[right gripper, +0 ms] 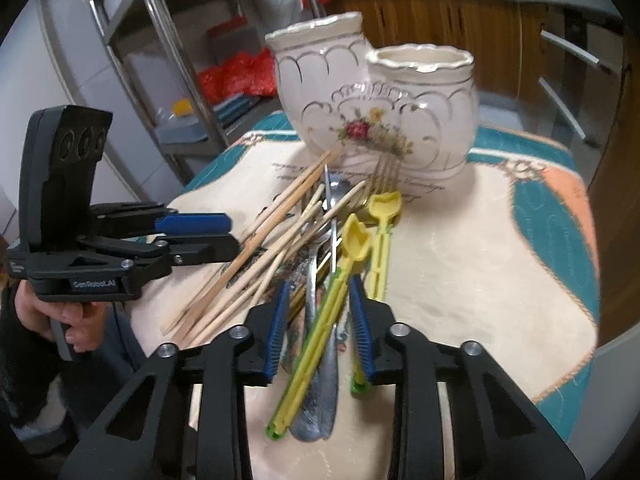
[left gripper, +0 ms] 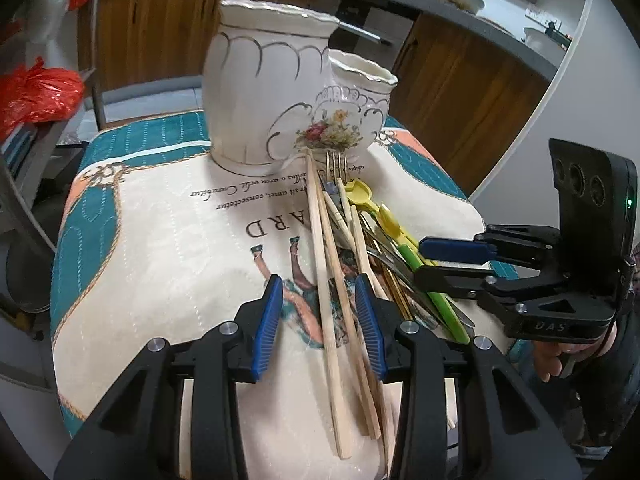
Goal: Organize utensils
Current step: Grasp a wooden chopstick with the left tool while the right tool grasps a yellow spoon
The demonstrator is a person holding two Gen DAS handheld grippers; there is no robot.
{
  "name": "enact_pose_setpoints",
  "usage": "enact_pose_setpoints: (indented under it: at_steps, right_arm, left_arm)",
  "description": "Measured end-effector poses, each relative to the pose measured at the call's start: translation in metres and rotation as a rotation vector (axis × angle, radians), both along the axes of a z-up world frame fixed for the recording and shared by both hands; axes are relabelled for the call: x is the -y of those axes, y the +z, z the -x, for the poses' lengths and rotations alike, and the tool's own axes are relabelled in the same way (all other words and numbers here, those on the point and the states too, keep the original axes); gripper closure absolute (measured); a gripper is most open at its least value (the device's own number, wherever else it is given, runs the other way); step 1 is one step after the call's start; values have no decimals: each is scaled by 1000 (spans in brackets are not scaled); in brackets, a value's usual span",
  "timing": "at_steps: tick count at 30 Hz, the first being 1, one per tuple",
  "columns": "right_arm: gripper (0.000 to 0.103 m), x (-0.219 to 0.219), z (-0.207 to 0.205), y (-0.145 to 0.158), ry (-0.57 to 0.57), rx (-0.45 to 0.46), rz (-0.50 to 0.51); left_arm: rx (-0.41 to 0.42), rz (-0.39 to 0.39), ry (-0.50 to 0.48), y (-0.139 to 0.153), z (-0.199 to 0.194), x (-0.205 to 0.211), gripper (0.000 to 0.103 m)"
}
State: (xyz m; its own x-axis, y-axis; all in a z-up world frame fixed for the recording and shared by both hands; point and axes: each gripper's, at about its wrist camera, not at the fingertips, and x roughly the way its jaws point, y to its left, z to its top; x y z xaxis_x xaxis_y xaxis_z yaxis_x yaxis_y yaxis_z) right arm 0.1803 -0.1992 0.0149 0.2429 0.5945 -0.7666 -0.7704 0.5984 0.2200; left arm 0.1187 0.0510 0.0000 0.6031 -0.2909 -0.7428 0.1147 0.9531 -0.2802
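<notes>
Lying in a loose heap on the table (left gripper: pixel 168 240), the utensils sit just in front of a white double ceramic holder (left gripper: pixel 276 100) painted with flowers and silver scallops. The table is covered by a cream and teal printed cloth (right gripper: pixel 500 240).

The left tongs (left gripper: pixel 320 316) straddle the near ends of the wooden chopsticks (left gripper: pixel 326 264). Their blue pads stand at a narrow gap on either side of two or three sticks. The right pad looks close against the outermost stick, but I cannot tell whether the pads press on them.

The right tongs (right gripper: pixel 320 320) reach in over the other side of the heap, also narrowed. Between their pads lie a yellow-green plastic utensil (right gripper: pixel 320 320) and the handle of a metal spoon (right gripper: pixel 320 412); a small gap shows on each side, so the pads do not seem to clamp them yet.

A second yellow plastic utensil (right gripper: pixel 382 224) lies just beside, outside the right pad, its head pointing at the holder. A gold-toned fork (left gripper: pixel 336 164) rests with its tines touching the holder's base.

A hand (right gripper: pixel 60 316) grips the left tool's handle at the table's edge. Behind the table stand wooden cabinets (left gripper: pixel 460 80) and a metal rack with red bags (left gripper: pixel 36 92).
</notes>
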Motion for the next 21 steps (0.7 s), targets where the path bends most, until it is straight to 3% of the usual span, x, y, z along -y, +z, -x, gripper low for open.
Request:
enact_pose_setpoints:
  at_steps: [3, 8, 12, 21]
  right_arm:
    - [77, -3, -7, -4, -3, -48, 24]
    - [80, -1, -20, -9, -19, -138, 6]
    - [90, 6, -26, -6, -34, -163, -11]
    - [92, 17, -27, 1, -40, -159, -58]
  left_arm:
    - [-36, 14, -23, -2, -12, -1, 66]
    - [-92, 90, -48, -10, -29, -9, 77]
    - [-98, 147, -58, -11, -31, -15, 96]
    - [-58, 183, -44, -2, -20, -27, 97]
